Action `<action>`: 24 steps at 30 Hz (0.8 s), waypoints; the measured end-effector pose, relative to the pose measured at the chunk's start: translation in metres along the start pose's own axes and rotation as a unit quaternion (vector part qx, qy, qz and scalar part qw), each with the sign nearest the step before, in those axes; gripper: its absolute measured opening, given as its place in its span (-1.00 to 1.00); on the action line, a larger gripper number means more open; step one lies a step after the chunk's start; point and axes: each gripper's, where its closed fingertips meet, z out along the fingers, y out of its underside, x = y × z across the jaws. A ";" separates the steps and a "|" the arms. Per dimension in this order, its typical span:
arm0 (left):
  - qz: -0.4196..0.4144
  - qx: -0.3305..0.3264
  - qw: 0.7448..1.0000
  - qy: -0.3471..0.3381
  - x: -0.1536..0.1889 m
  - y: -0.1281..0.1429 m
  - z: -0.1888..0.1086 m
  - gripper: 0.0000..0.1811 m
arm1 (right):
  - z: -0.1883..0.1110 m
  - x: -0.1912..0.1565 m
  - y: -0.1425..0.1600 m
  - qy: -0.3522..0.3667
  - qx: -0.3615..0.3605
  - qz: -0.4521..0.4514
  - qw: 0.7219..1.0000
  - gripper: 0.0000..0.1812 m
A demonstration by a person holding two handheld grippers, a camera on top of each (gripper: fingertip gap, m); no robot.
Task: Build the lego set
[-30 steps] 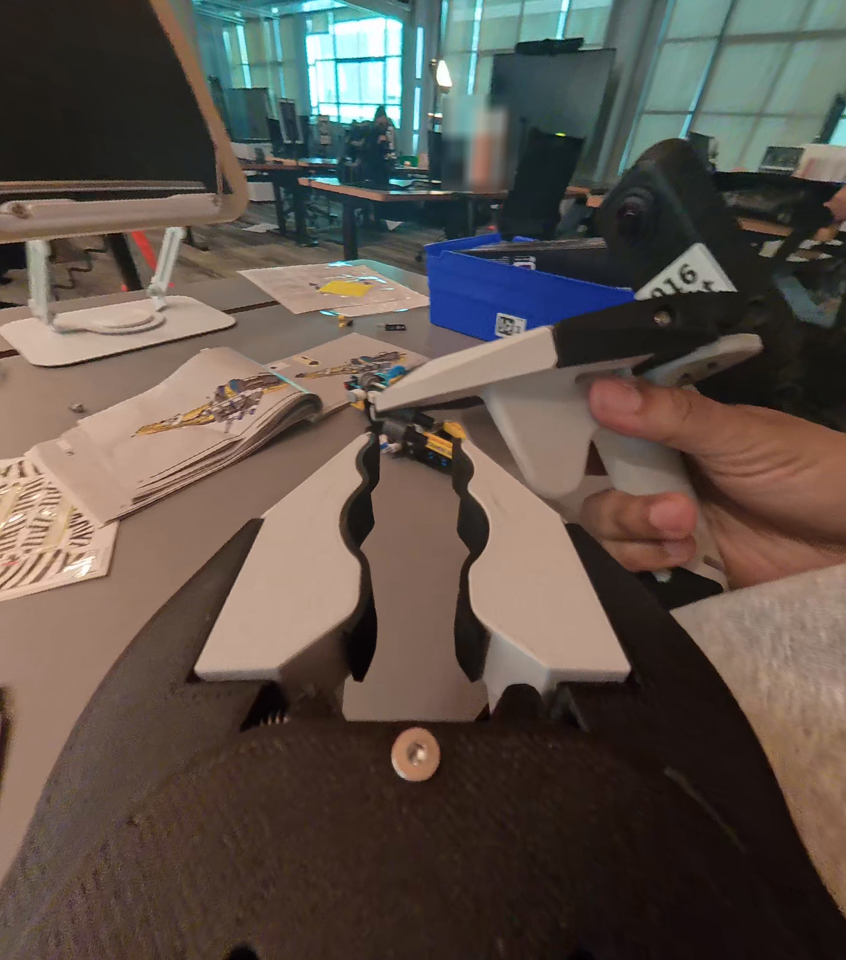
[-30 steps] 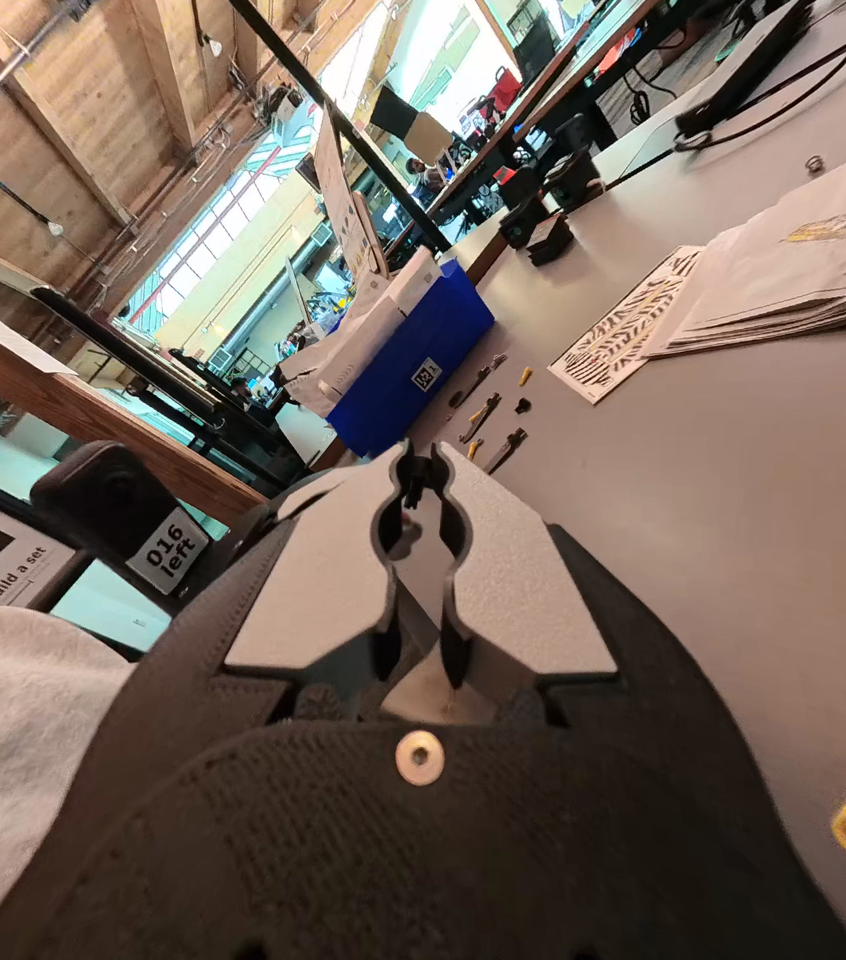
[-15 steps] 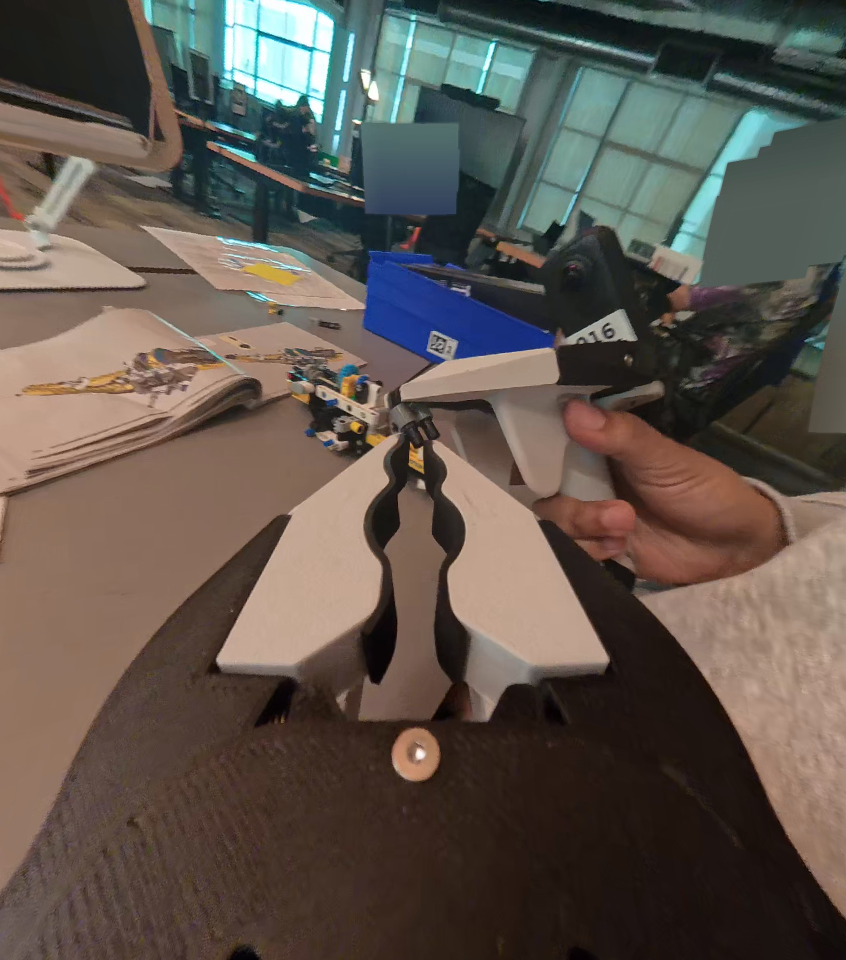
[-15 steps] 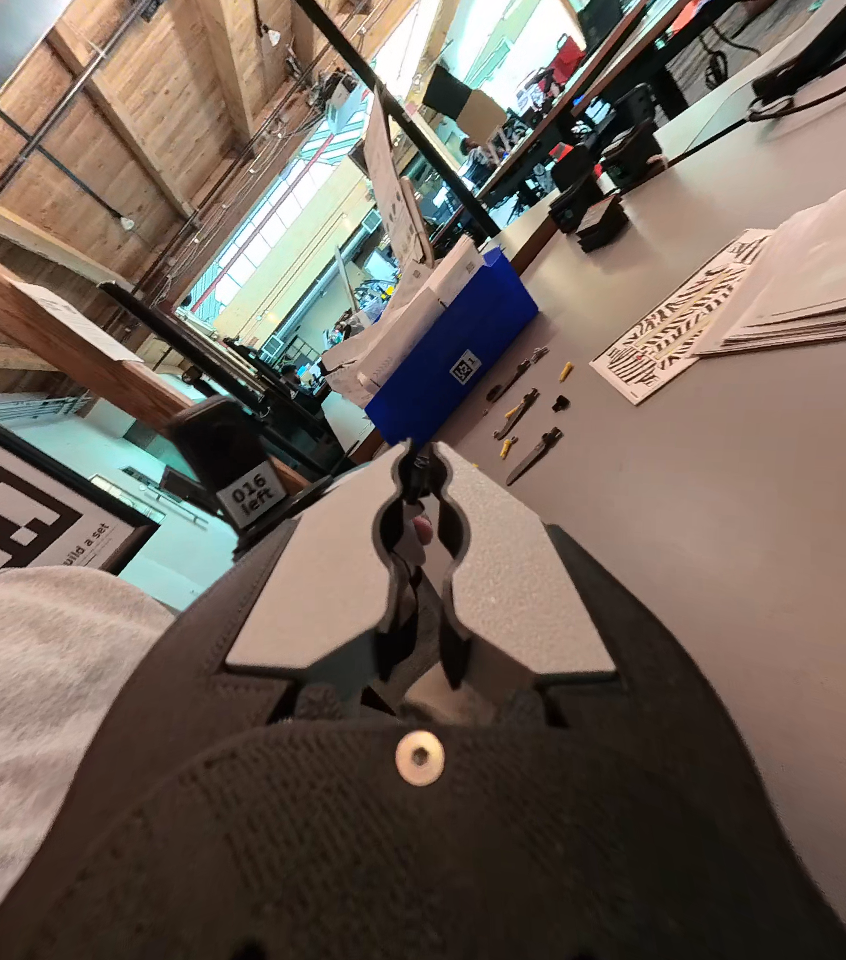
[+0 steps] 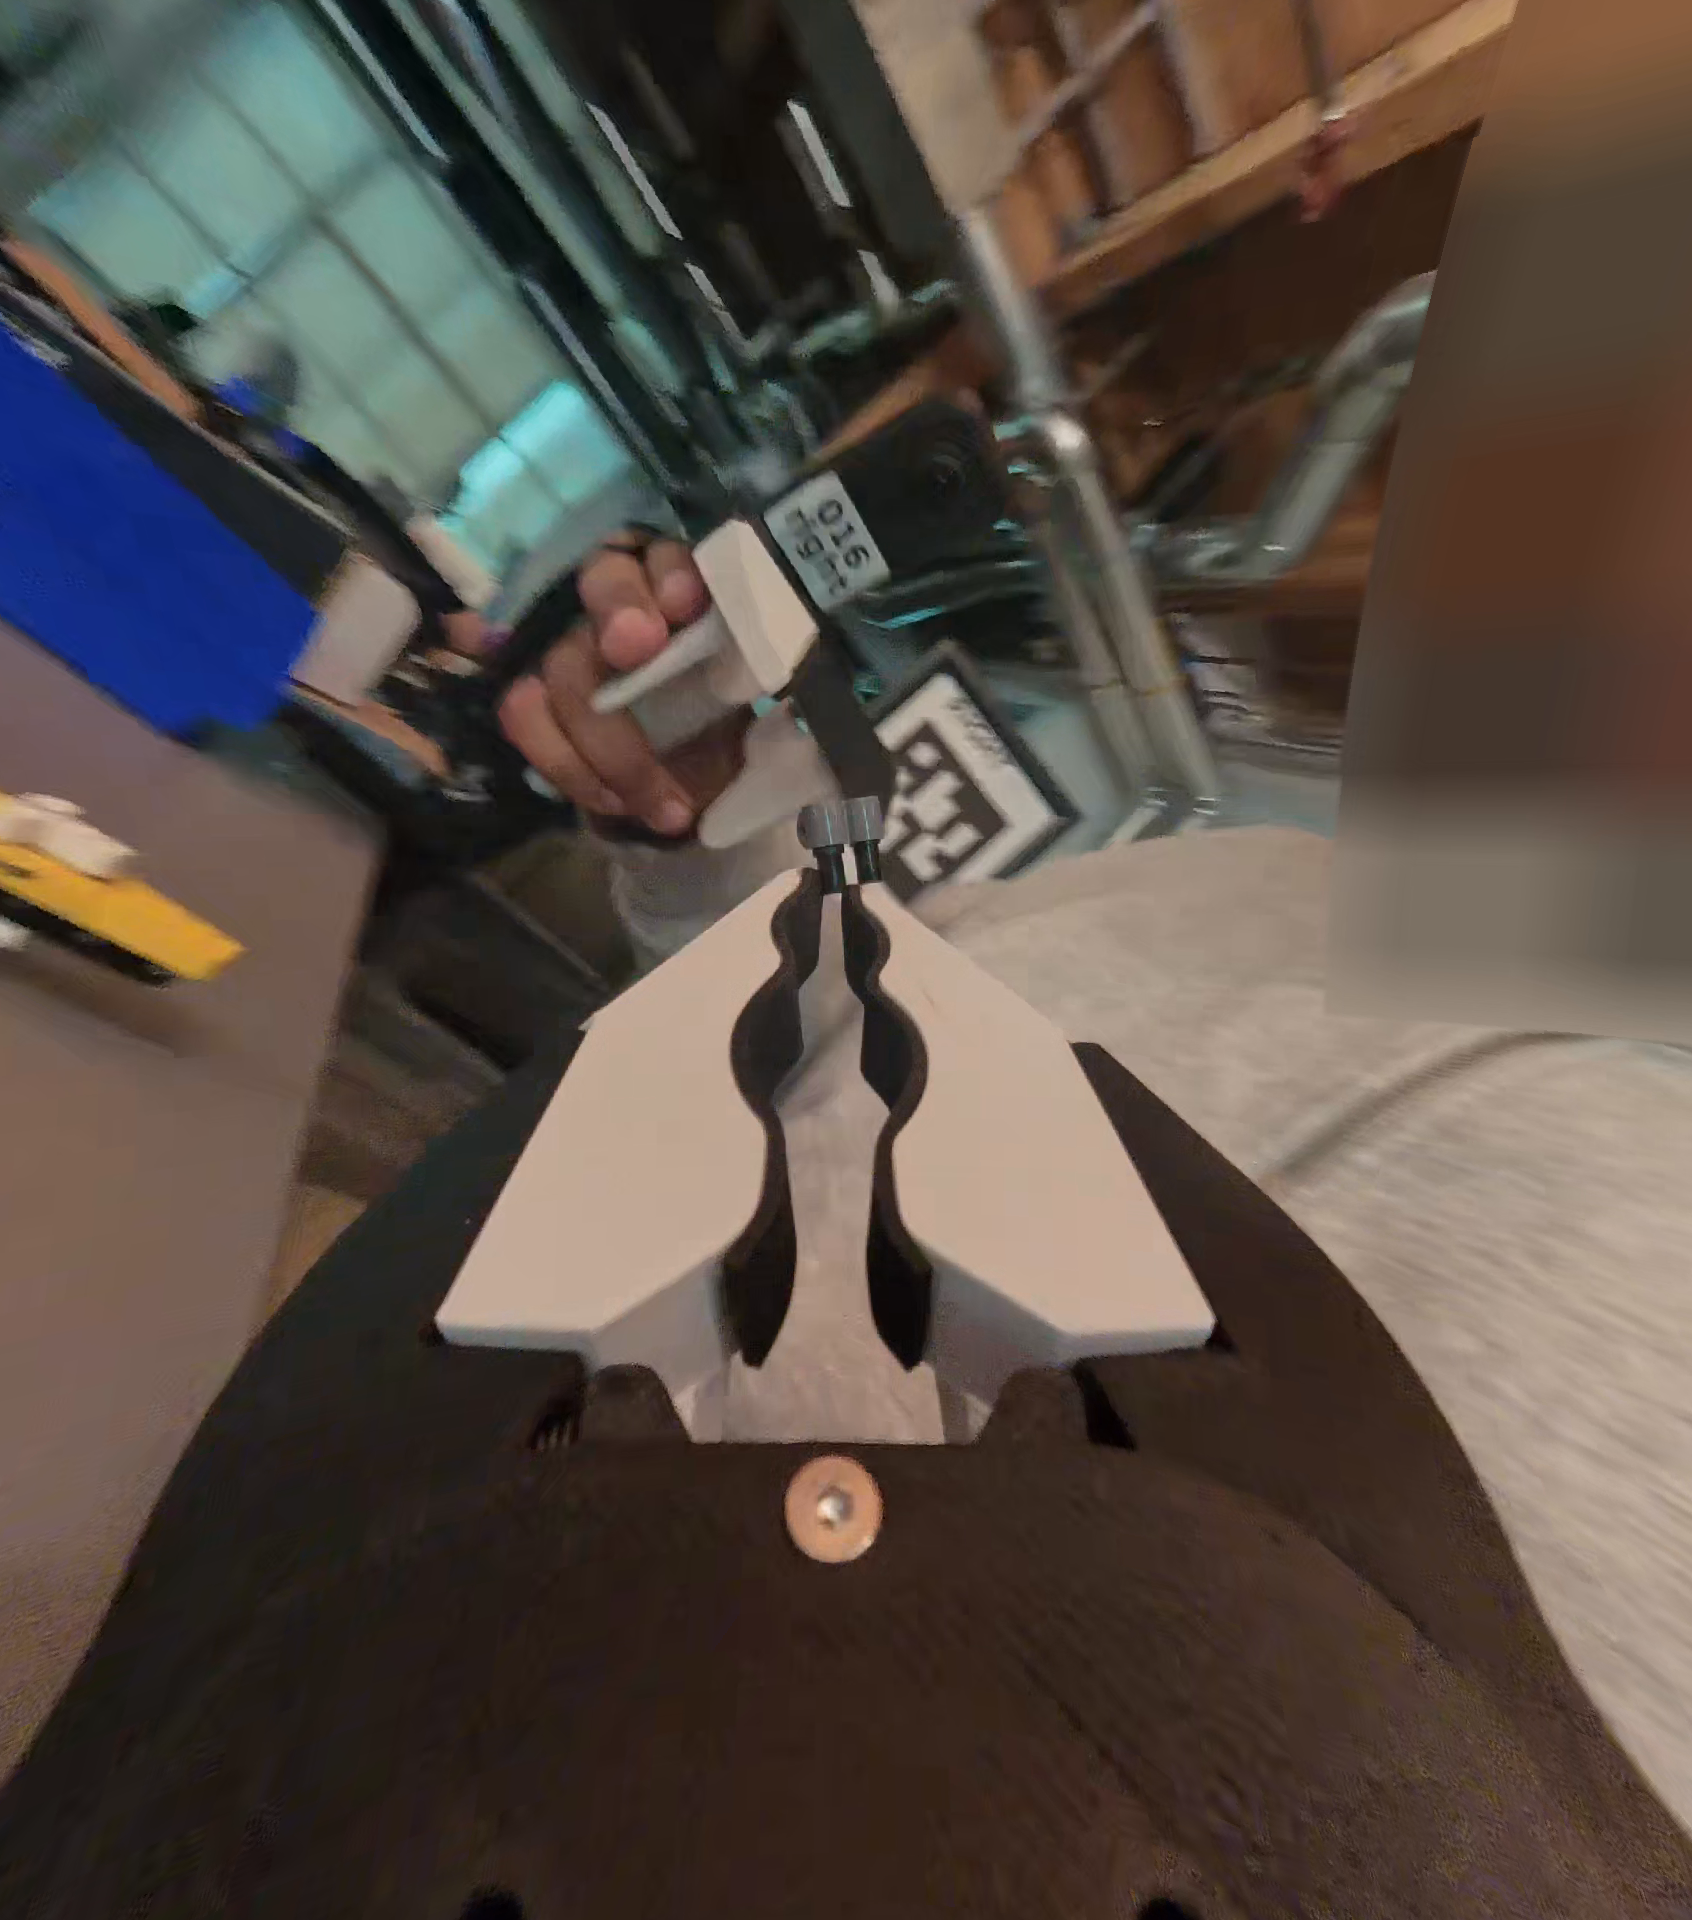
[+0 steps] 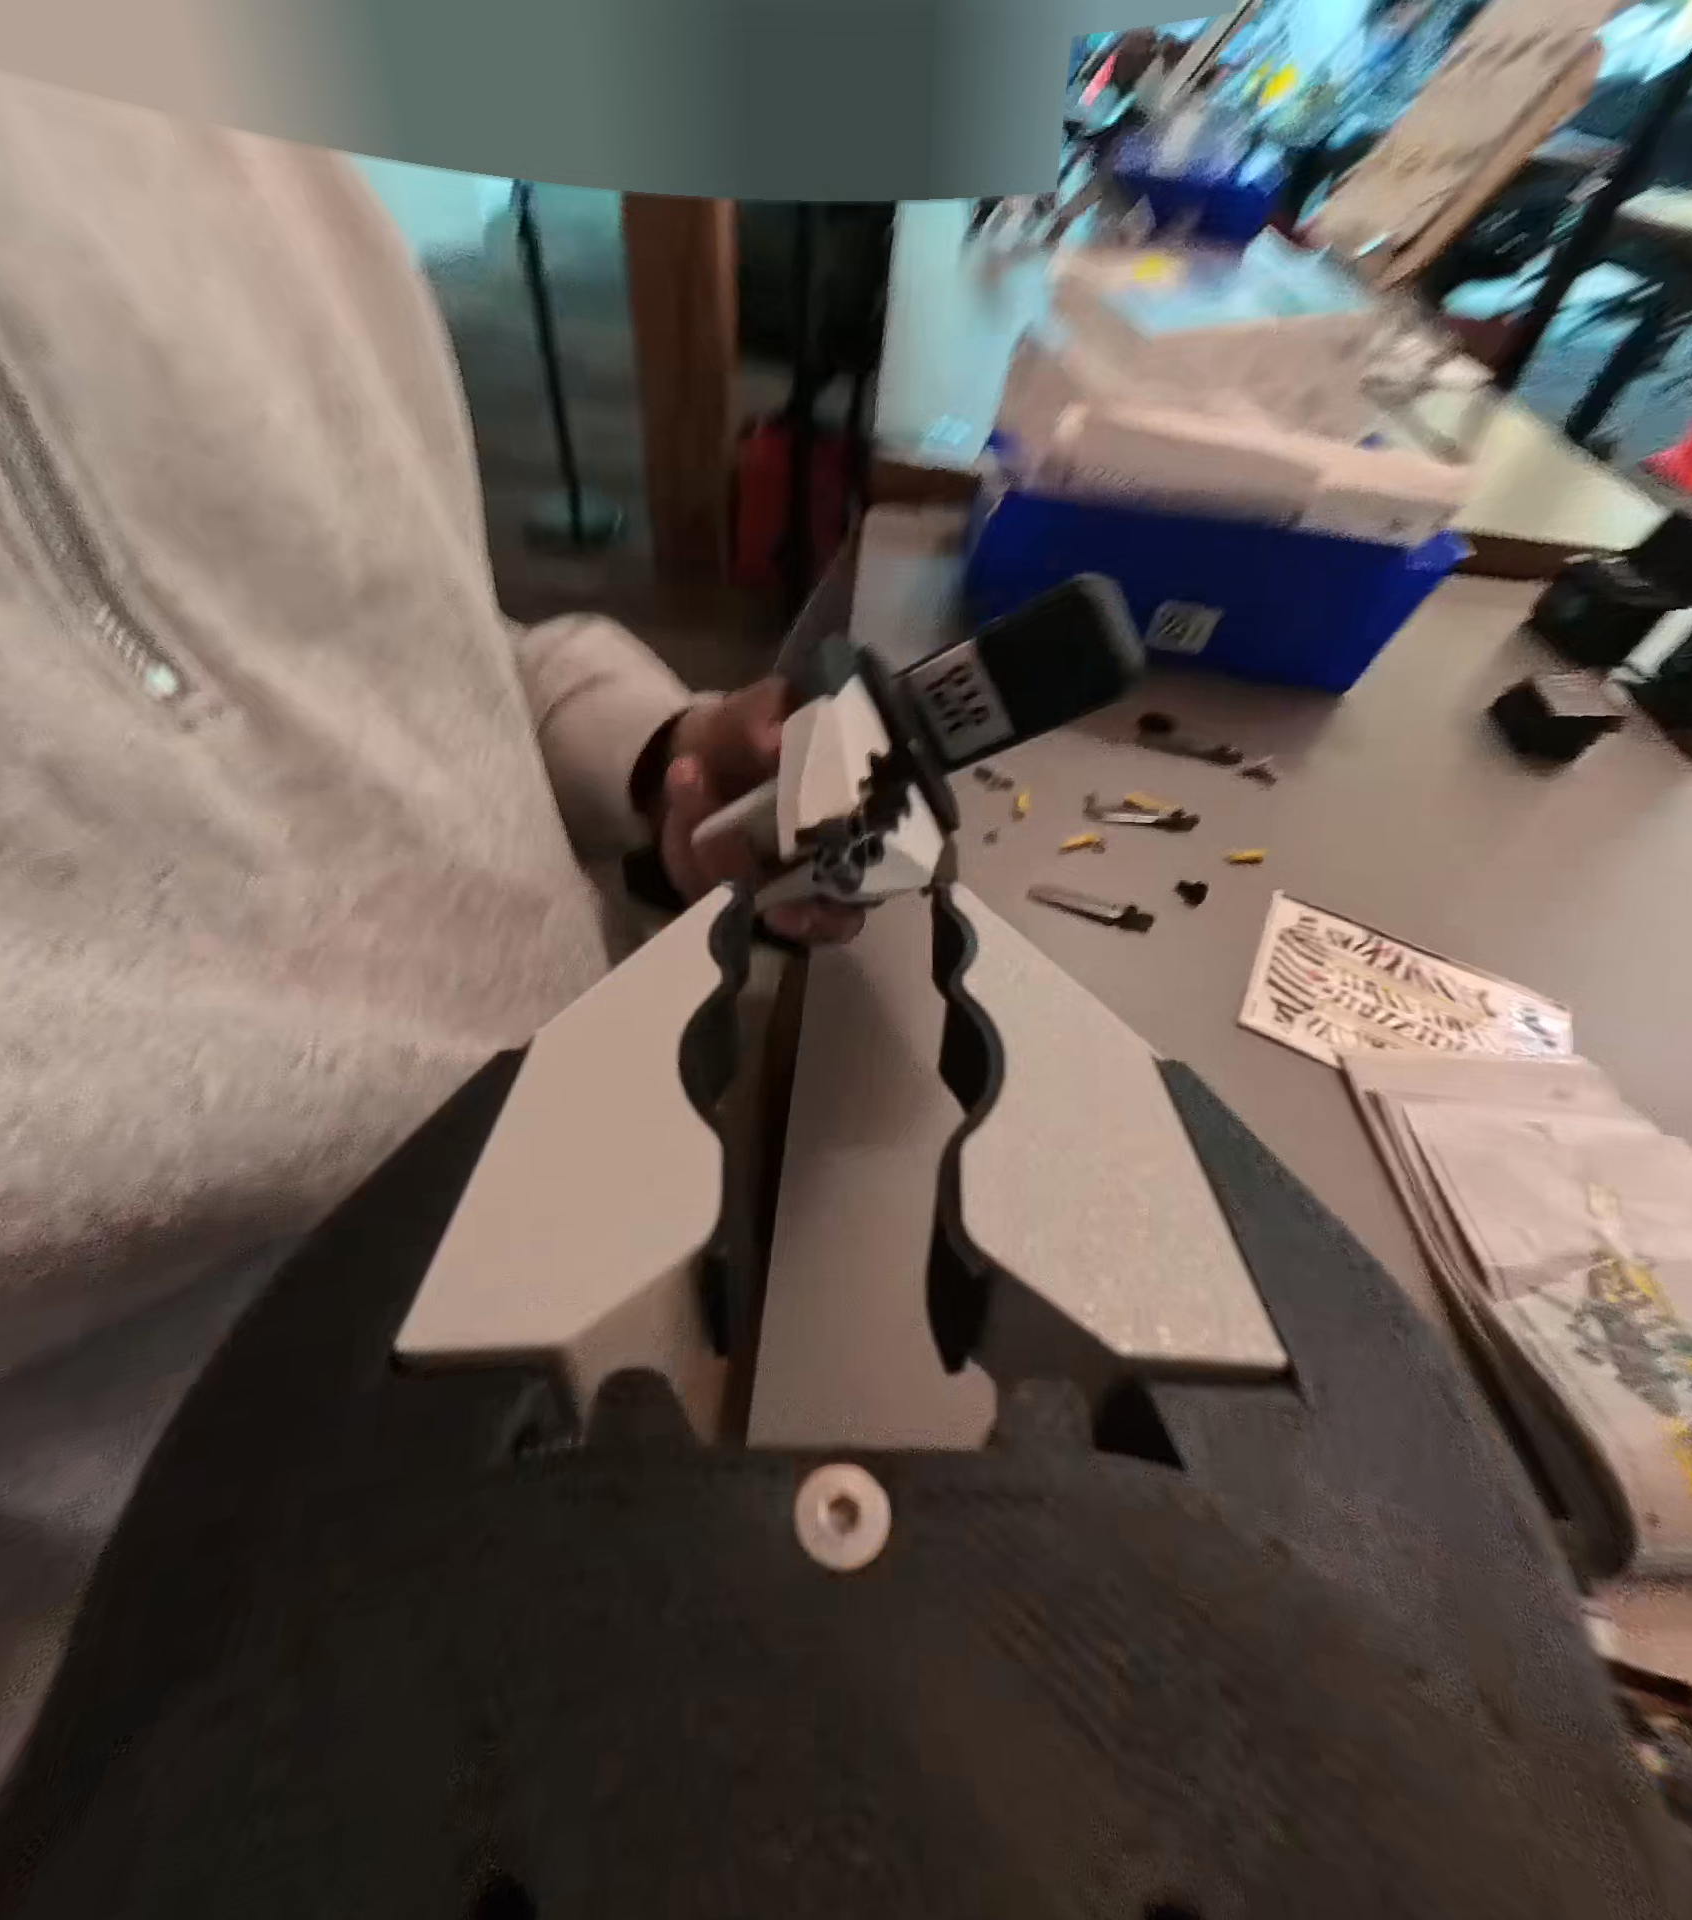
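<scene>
My left gripper point(image 5: 834, 891) is shut on a small black and grey lego connector point(image 5: 837, 836) that sticks out past its tips. It is held in the air in front of a person's grey sweater. In the right wrist view the left gripper point(image 6: 857, 831) shows head-on with that piece point(image 6: 840, 854) in it. My right gripper point(image 6: 834, 906) is open and empty, just below and in front of the left gripper. Its white fingers point(image 5: 759, 623) show in the left wrist view, held by a hand. A blurred yellow lego build point(image 5: 42, 883) lies on the table at the left.
Several loose small lego pieces point(image 6: 1122, 821) lie on the grey table point(image 6: 1444, 790). A striped sticker sheet point(image 6: 1393, 987) and an open instruction booklet point(image 6: 1600, 1299) lie to the right. A blue bin point(image 6: 1206, 582) stands behind them; it also shows in the left wrist view point(image 5: 73, 561). My left and right fingertips are right by each other. The blurred yellow lego build point(image 5: 42, 883) is about equally far from each gripper, around 20 cm.
The small piece passed from my right gripper to my left. The left gripper closed on it, the right opened. Both grippers lifted and turned toward the person.
</scene>
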 end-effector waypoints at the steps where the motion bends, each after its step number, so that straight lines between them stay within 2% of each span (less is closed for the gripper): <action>1: -0.018 -0.006 1.000 0.023 0.005 0.002 0.001 -0.99 | 0.001 -0.005 0.001 -0.020 -0.035 -0.023 0.999 -0.64; 3: -0.056 -0.026 0.996 0.066 0.014 0.008 0.003 -0.99 | 0.005 -0.010 0.004 -0.038 -0.099 -0.074 0.992 -0.64; 7: -0.084 -0.067 0.990 0.091 0.017 0.024 0.009 -0.99 | 0.011 -0.018 0.002 -0.068 -0.183 -0.194 0.961 -0.68; 12: -0.097 -0.103 0.979 0.146 0.032 0.037 0.011 -1.00 | 0.015 -0.041 0.004 -0.150 -0.245 -0.243 0.926 -0.72; 18: -0.110 -0.118 0.969 0.189 0.043 0.041 0.008 -1.00 | 0.027 -0.062 0.004 -0.204 -0.236 -0.257 0.915 -0.75; 24: -0.129 -0.118 0.961 0.216 0.048 0.041 0.005 -1.00 | 0.030 -0.066 -0.010 -0.229 -0.197 -0.241 0.922 -0.83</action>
